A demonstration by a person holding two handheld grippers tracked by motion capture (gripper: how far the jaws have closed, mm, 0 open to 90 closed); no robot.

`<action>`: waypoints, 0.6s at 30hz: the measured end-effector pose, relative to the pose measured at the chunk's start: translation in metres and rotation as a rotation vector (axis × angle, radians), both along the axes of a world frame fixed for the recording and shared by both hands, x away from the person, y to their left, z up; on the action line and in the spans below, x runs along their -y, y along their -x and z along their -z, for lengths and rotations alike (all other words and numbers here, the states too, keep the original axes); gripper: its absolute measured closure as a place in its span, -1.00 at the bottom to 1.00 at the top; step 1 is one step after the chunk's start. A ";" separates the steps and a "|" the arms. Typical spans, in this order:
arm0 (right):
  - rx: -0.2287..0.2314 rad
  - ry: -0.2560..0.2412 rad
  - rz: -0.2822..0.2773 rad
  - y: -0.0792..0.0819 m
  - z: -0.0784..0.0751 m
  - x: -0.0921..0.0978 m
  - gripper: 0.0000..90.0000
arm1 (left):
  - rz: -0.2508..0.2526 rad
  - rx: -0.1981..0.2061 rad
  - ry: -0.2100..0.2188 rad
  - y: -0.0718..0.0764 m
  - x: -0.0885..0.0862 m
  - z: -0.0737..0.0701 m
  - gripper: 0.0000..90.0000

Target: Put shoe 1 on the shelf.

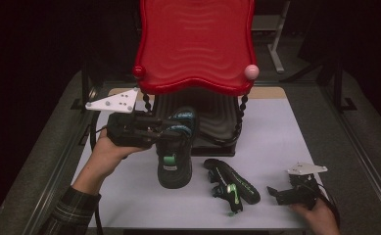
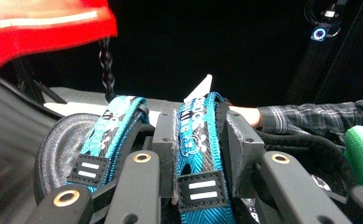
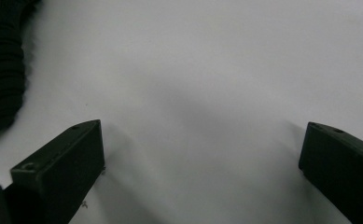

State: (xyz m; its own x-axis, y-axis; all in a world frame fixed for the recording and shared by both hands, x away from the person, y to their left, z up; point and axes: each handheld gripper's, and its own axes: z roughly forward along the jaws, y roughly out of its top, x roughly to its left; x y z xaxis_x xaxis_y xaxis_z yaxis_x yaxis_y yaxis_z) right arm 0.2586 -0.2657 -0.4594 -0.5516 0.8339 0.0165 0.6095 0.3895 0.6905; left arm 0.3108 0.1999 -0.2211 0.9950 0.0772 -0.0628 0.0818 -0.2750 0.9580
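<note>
A: What does the left gripper (image 2: 200,154) hold?
B: Its jaws clamp a teal heel loop (image 2: 198,140) of a black shoe (image 1: 174,156), lifted beside the red rack (image 1: 195,46).
A: The right gripper (image 3: 202,154)?
B: Jaws wide apart over bare table (image 3: 207,70); second shoe (image 1: 232,183) lies left of it.

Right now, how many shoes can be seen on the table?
2. One shoe stands upright near the middle, its blue heel strap gripped by the left gripper. The other shoe lies on its side to the right.

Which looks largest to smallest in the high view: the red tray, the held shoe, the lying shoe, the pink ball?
1. Red tray
2. Held shoe
3. Lying shoe, close to the held one, so unsure
4. Pink ball
</note>
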 end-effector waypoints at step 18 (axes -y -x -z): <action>-0.002 0.000 0.001 0.000 0.000 0.000 -1.00 | -0.016 0.051 0.014 -0.006 -0.004 -0.059 0.54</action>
State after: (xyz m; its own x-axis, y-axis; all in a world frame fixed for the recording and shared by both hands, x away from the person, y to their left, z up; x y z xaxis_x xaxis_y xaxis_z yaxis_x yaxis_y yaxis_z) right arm 0.2585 -0.2657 -0.4594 -0.5511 0.8343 0.0177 0.6109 0.3889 0.6896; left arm 0.3168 0.2037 -0.1625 0.9957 0.0921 -0.0129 0.0366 -0.2607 0.9647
